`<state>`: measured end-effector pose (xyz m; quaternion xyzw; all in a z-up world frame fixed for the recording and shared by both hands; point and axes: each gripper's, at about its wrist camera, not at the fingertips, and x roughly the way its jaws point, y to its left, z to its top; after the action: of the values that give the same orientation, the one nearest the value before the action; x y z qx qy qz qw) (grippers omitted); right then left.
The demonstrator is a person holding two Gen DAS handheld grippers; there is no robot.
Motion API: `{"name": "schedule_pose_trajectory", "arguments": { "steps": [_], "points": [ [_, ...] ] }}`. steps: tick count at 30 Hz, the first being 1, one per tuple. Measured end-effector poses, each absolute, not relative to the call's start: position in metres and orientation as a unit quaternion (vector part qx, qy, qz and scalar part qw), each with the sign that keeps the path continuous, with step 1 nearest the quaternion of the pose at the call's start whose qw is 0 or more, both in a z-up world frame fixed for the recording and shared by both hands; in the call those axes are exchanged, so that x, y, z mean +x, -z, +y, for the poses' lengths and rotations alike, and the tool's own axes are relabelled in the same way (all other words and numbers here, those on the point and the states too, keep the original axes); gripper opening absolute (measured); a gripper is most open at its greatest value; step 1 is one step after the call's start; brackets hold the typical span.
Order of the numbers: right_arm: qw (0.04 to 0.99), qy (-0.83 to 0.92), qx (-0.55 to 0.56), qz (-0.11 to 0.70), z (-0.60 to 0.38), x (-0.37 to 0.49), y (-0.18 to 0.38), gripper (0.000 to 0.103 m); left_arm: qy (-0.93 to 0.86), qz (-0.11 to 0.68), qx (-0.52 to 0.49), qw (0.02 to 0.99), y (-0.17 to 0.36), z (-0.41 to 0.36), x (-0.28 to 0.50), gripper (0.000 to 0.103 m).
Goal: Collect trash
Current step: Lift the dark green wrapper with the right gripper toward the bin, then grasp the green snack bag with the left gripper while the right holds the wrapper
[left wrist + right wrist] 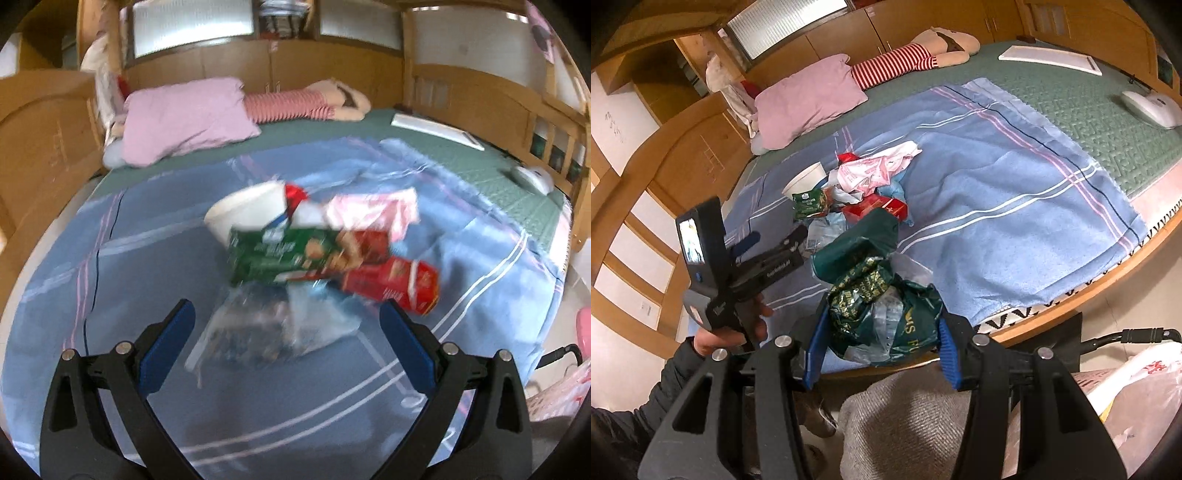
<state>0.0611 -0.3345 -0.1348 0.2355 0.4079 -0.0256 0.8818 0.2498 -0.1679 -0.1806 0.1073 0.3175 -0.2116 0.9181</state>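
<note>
Both grippers differ: my right gripper (pixel 881 345) clamps a green bag (pixel 879 291); my left gripper (pixel 286 332) gapes before a blurred clear wrapper (pixel 273 328).

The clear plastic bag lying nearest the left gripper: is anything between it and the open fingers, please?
Nothing visible does. The left gripper is open, and the clear plastic bag lies on the blue blanket just ahead of its fingertips; the green box sits behind the bag.

No legible text on the wrappers (pixel 857 295)
</note>
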Motion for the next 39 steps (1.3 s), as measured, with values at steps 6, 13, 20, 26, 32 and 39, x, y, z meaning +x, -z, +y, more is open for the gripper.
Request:
{"name": "schedule_pose_trajectory", "arguments": {
  "steps": [6, 13, 20, 26, 32, 39],
  "points": [
    [0.88, 0.023, 0.251, 0.402, -0.34, 0.059, 0.136, 0.051, 0.228, 0.282, 0.154, 0.919, 0.174, -0.207, 0.256, 0.1],
    [0.875, 0.035, 0.264, 0.403, -0.353, 0.053, 0.14, 0.052, 0.235, 0.317, 0.143, 0.908, 0.199, -0.25, 0.285, 0.094],
    [0.873, 0.042, 0.277, 0.398, -0.362, 0.05, 0.142, 0.052, 0.245, 0.368, 0.122, 0.889, 0.214, -0.247, 0.303, 0.024],
    [0.875, 0.036, 0.277, 0.395, -0.361, 0.048, 0.141, 0.052, 0.238, 0.336, 0.091, 0.907, 0.186, -0.219, 0.284, 0.011],
    [0.889, 0.05, 0.256, 0.376, -0.352, 0.042, 0.129, 0.052, 0.219, 0.305, 0.071, 0.924, 0.152, -0.197, 0.257, 0.011],
    [0.919, 0.105, 0.187, 0.332, -0.33, 0.023, 0.105, 0.052, 0.224, 0.261, 0.064, 0.937, 0.102, -0.185, 0.204, 0.011]
  ]
}}
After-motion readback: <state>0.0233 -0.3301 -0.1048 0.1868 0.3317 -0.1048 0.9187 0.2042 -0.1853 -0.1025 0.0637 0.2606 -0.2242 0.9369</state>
